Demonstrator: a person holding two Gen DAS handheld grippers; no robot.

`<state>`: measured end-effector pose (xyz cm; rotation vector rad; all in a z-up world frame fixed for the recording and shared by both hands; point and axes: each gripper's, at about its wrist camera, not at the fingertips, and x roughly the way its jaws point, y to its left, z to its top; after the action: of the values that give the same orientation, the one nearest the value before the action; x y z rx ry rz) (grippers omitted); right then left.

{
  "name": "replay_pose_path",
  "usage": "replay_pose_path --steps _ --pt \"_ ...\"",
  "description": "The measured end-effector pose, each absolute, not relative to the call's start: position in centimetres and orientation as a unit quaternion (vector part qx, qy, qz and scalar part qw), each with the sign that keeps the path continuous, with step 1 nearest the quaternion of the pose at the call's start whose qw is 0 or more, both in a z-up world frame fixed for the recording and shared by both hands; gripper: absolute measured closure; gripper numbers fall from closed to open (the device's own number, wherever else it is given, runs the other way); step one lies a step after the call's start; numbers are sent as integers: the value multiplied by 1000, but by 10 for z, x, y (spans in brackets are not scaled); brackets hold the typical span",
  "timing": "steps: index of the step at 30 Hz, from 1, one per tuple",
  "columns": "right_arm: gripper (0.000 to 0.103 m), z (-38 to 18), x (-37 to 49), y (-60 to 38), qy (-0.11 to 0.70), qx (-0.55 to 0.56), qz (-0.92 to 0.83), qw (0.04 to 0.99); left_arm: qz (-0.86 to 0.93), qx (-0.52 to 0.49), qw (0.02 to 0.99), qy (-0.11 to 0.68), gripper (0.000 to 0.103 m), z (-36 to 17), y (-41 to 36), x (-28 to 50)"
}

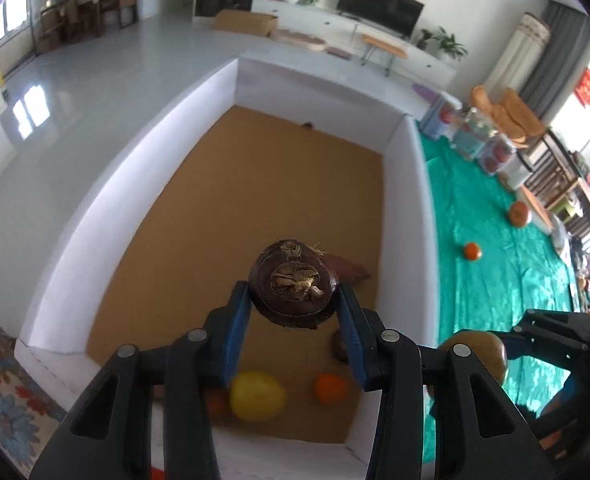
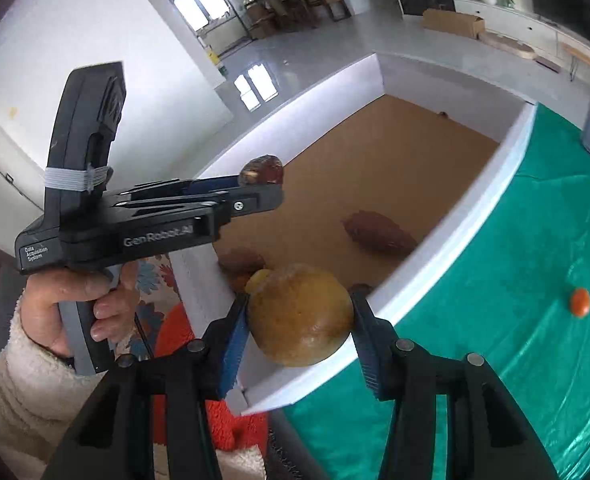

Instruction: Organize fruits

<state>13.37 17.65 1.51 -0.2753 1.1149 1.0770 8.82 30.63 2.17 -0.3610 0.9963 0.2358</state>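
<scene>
Our left tongs (image 1: 294, 294) pinch a dark round mangosteen (image 1: 293, 289) above the white-walled cardboard-floored box (image 1: 407, 216); our right tongs (image 2: 300, 316), pinching a yellow-brown round fruit (image 2: 300, 315), hover at its near right wall.

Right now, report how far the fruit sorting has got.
Done: several pieces already lie in the white box, among them a yellow fruit and an orange. In hand: the left gripper holds a dark mangosteen over the box; the right gripper grips a yellow-brown fruit at its wall. Left: a small orange and a larger orange fruit on the green cloth.
</scene>
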Motion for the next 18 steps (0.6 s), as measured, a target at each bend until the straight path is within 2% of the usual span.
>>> replay_pose_path --steps 5,6,9,12,14,16,18 --pt "53 -23 136 222 513 -170 460 704 144 -195 836 492 58 -6 326 89" --pt "52 -26 138 225 512 -166 457 709 150 -198 837 488 55 -7 327 86" --pt "45 -18 151 218 504 -124 458 721 161 -205 844 468 32 0 329 74" --pt "42 10 156 191 473 -94 458 747 172 -198 859 440 22 18 327 69" --pt "32 29 156 163 443 -85 456 767 169 -185 873 418 18 35 314 67" --pt "16 42 156 126 413 -82 443 792 152 -168 889 398 12 53 295 67" --pt "10 41 156 88 392 -88 415 816 125 -154 902 384 10 65 269 65"
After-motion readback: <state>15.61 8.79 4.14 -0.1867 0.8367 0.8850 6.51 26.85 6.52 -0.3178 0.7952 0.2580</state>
